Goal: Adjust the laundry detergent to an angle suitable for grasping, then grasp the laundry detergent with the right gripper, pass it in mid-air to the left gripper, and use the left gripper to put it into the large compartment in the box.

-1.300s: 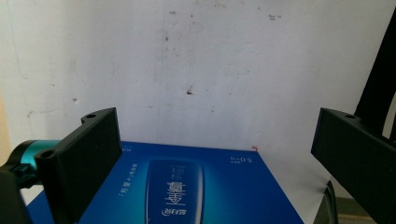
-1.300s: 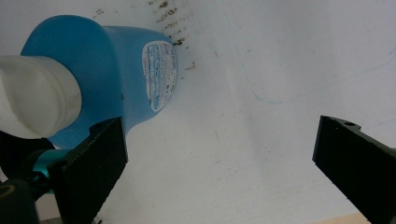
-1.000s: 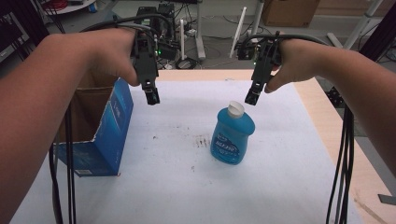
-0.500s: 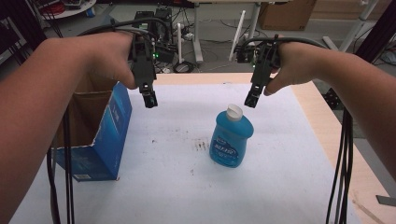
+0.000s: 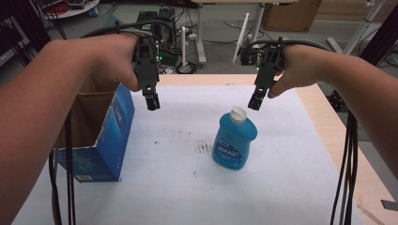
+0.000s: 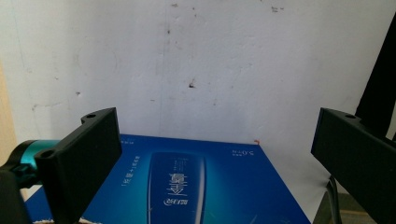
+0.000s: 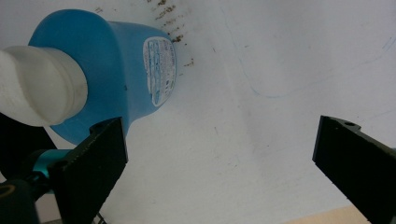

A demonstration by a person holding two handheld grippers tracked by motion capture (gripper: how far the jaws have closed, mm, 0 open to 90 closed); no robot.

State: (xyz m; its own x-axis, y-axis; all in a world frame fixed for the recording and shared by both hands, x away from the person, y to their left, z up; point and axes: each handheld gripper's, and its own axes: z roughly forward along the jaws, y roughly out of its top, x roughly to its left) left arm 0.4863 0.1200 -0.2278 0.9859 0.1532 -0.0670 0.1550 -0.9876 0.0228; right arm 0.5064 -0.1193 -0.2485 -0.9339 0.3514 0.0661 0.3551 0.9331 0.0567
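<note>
Right gripper [image 5: 255,102], jaws spread and holding nothing, hovers just above and beside the blue bottle's [image 5: 234,140] white cap [image 5: 238,114]; left gripper [image 5: 151,101], likewise spread, hangs near the blue box [image 5: 115,126].

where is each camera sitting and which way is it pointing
High view: above the person's side, facing forward and down on the table; both forearms, left gripper and right gripper show.
Left gripper view: rides that gripper, looking down onto the blue box.
Right gripper view: rides that gripper, looking down beside the blue bottle.
Shared: bottle, box, table.
</note>
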